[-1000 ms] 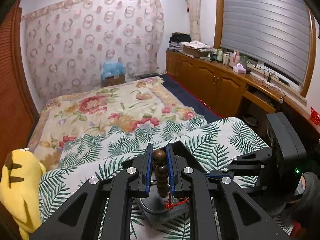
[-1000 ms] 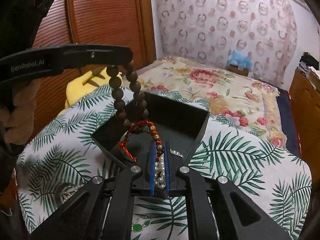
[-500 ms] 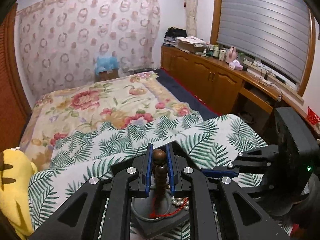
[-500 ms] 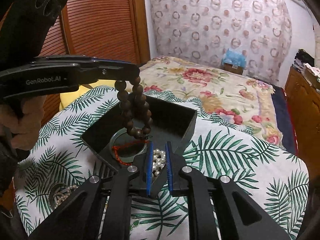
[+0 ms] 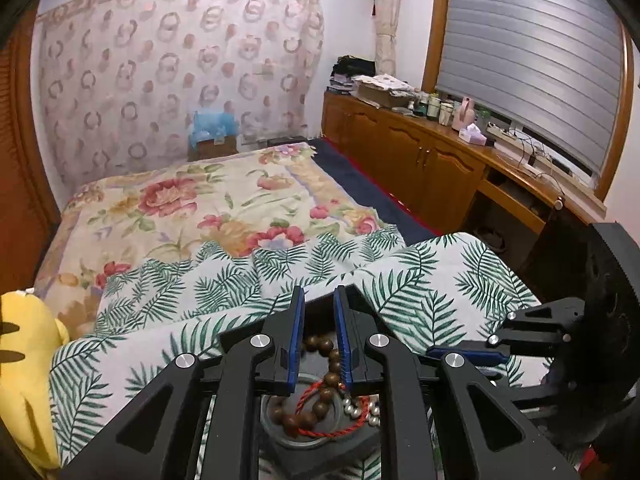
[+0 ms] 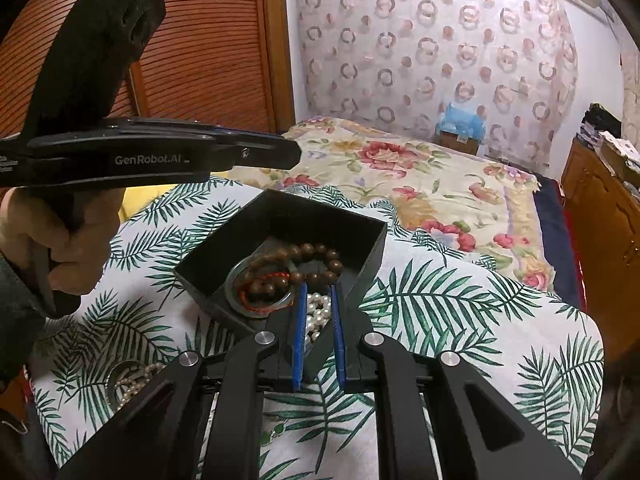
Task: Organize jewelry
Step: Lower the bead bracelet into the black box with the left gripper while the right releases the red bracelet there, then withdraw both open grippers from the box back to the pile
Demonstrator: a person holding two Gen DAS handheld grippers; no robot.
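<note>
Wooden bead bracelet (image 6: pixel 298 270) lies loose in the black box (image 6: pixel 362 256), on a ring-shaped bangle (image 6: pixel 236 280), red cord (image 5: pixel 320 408) tangled w/ it. Your left gripper (image 5: pixel 317 336) hangs over the box, jaws spread, nothing pinched. Right gripper (image 6: pixel 318 320) sits at the box's near corner, jaws apart, straddling the pearl strand (image 6: pixel 316 312); can't tell if it touches. Risk: lift the right one carelessly & pearls snag, dragging the strand or tipping the box on the soft palm-print cover (image 6: pixel 460 320). More pearls (image 6: pixel 132 376) lie outside, lower left.
</note>
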